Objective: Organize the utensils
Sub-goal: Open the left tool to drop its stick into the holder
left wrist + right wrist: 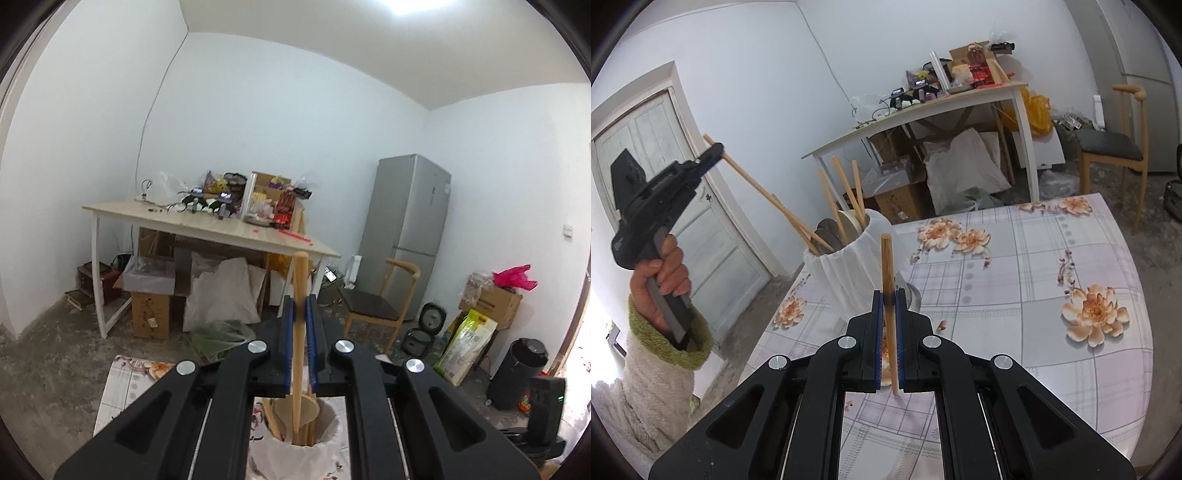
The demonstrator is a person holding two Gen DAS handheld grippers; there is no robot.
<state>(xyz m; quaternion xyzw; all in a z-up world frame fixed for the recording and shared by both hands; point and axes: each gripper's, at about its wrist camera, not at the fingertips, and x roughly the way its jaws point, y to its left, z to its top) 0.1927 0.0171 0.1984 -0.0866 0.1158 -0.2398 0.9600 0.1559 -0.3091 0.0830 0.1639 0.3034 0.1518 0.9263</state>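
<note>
1. Left wrist view: left gripper (300, 306), frame centre, clamps a wooden ladle (301, 280) standing in the white holder (328, 417) at bottom centre; lower it straight before letting go.
2. Right wrist view: right gripper (888, 295) pinches a wooden stick (887, 266) at centre, just beside the holder (849, 266); lift it over the rim, clear of the left gripper (714, 151) at upper left.

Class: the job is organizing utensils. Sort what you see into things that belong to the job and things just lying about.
Belongs: white holder; wooden spoon in left gripper; wooden stick in right gripper.

Lying about: fridge; chair; far table.
</note>
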